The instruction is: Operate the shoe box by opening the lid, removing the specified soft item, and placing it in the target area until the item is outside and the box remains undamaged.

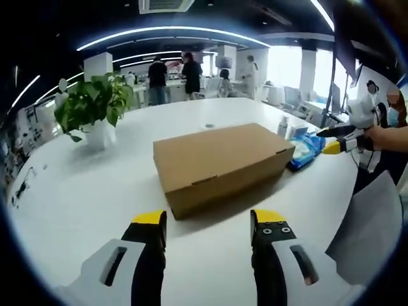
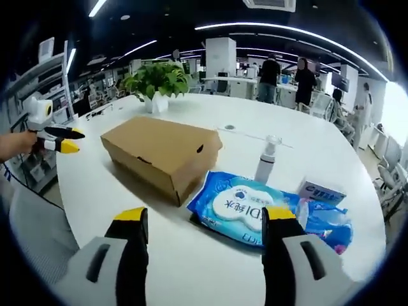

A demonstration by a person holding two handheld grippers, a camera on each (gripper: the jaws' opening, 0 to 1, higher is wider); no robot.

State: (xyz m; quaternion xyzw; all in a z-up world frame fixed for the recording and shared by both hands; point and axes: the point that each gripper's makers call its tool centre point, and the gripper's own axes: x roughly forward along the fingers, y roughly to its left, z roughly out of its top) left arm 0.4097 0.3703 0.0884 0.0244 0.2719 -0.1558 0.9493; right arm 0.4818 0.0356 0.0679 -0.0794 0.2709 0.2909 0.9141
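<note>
Left gripper (image 1: 207,220): jaws apart, holding nothing, hovering over the white table (image 1: 76,191) just short of the shoe box (image 1: 220,162).
Shoe box: closed cardboard carton lying flat near the middle of the table, lid still down; in the left gripper view a tab slot shows on the long front face.
Long axis: in the left gripper view it runs from lower left to upper right; one long side faces the left gripper, and a short end faces the wet-wipes pack (image 2: 245,207).
Right gripper (image 2: 205,220): jaws apart and empty, above the table with the wipes pack just ahead of it.
Step in hand: opening the lid, judged not yet begun.
Doing it well: 1 gripper should steady the base while the other lifts the lid's front edge gently, so the cardboard is not creased.
Right of the box: small spray bottle (image 2: 266,159), well apart.
</note>
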